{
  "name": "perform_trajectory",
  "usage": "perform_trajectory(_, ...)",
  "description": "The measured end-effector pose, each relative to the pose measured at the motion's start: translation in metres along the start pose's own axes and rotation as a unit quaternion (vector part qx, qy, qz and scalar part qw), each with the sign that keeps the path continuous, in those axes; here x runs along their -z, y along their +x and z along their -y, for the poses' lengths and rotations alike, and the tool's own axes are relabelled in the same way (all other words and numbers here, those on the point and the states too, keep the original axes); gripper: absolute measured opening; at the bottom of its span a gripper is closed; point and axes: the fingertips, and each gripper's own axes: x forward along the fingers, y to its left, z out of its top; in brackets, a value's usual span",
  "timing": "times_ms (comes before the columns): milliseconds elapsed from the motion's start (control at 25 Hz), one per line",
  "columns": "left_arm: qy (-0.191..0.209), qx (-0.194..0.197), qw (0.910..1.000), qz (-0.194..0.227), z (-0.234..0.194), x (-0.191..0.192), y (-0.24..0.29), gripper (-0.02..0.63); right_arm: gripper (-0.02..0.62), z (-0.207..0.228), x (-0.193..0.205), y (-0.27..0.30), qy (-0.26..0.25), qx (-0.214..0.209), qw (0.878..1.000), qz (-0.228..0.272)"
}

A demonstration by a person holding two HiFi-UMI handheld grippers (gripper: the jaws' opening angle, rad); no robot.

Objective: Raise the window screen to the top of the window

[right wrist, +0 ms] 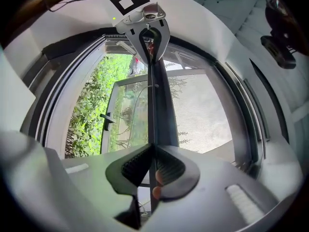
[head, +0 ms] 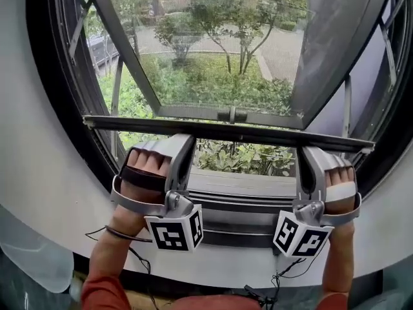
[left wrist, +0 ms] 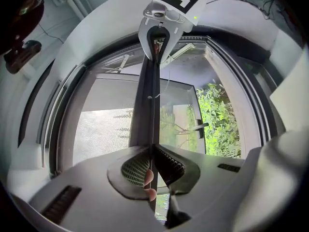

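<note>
We hold our left gripper [head: 181, 139] clamped on the bottom bar [head: 226, 132] of the window screen [head: 219, 57], near its left end. Our right gripper [head: 308, 151] pinches the same bar near its right end. Each carries a cube [head: 175, 232] of black-and-white square markers. The bar spans the window frame [head: 51, 108] low, mesh above it, a gap above the sill [head: 239, 185]. Shrubs [head: 245, 159] show through that gap.

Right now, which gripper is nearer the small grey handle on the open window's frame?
Left. The left gripper grips the dark bar just below-left of the handle; the right gripper, farther right.
</note>
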Motion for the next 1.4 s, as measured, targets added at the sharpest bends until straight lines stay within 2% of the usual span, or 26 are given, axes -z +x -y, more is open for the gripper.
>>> perform_trajectory(120, 0.000, -0.010, 1.0000, -0.001, -0.021, 0.000, 0.006, 0.035, 0.045, 0.022, -0.001, 0.005, -0.012, 0.005, 1.000, -0.004)
perform_trajectory(280, -0.001, -0.043, 0.9991, 0.000, -0.059, 0.002, 0.021, 0.035, 0.048, 0.062, -0.003, 0.021, -0.022, 0.031, 0.999, -0.005)
perform_trajectory(600, 0.019, -0.092, 0.9955, -0.001, -0.076, 0.000, 0.024, 0.037, 0.051, 0.075, -0.001, 0.022, -0.021, 0.081, 0.996, -0.012)
perform_trajectory(840, 0.025, -0.128, 0.9914, -0.006, -0.154, 0.001, 0.050, 0.037, 0.052, 0.152, -0.003, 0.048, -0.040, 0.114, 0.992, -0.021)
perform_trajectory(1040, 0.037, -0.157, 0.9868, -0.014, -0.169, 0.001, 0.053, 0.038, 0.054, 0.166, -0.003, 0.053, -0.058, 0.138, 0.988, -0.033)
perform_trajectory(1400, 0.052, -0.181, 0.9816, -0.028, -0.257, 0.002, 0.083, 0.040, 0.054, 0.257, -0.004, 0.083, -0.080, 0.177, 0.980, -0.047)
